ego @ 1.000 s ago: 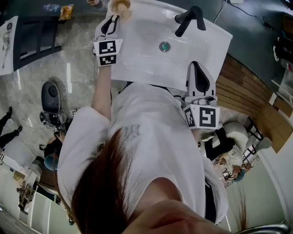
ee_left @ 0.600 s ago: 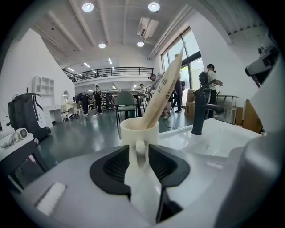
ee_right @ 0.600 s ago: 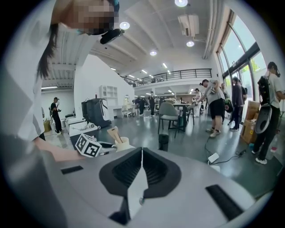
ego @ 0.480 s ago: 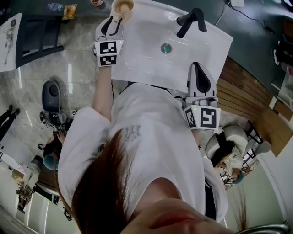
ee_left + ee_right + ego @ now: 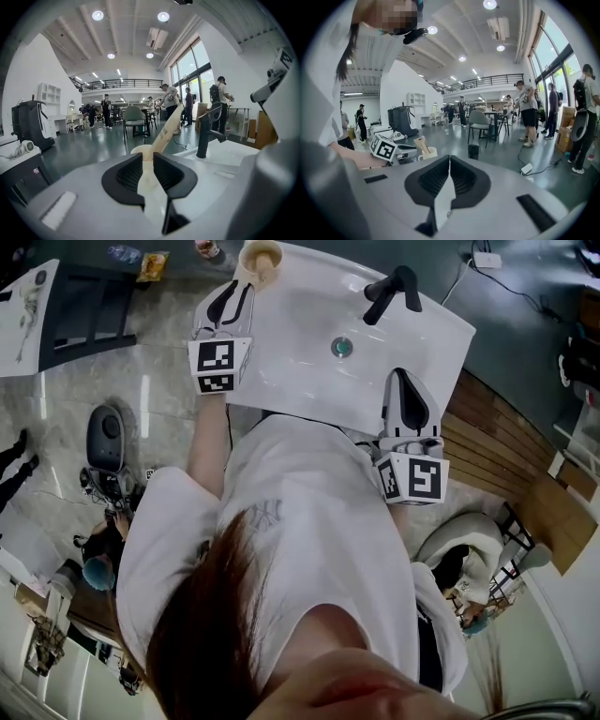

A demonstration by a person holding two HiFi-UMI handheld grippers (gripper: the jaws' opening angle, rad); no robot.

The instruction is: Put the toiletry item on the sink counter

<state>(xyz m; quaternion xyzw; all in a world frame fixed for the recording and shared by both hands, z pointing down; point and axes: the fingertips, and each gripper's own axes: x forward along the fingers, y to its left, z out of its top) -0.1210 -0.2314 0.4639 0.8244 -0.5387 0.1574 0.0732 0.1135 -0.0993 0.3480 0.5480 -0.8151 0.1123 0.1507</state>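
A cream cup (image 5: 261, 257) stands on the far left corner of the white sink (image 5: 300, 362), with a cream toiletry tube (image 5: 168, 126) leaning in it. My left gripper (image 5: 228, 298) hovers just short of the cup and is open. Its jaws have just been closing a little, with nothing between them; the cup (image 5: 140, 151) shows beyond the gap in the left gripper (image 5: 147, 157) view. My right gripper (image 5: 409, 390) rests shut and empty over the sink's near right edge. From the right gripper (image 5: 449, 161) view the cup (image 5: 426, 151) is visible far off.
A black faucet (image 5: 389, 289) rises at the sink's far side, with the drain (image 5: 341, 347) in the basin. A dark rack (image 5: 75, 306) and a round floor machine (image 5: 103, 437) stand to the left. Wooden boards (image 5: 497, 418) lie to the right.
My left gripper has lifted and drawn back slightly from the cup, which stays on the sink corner. The right gripper has not moved.
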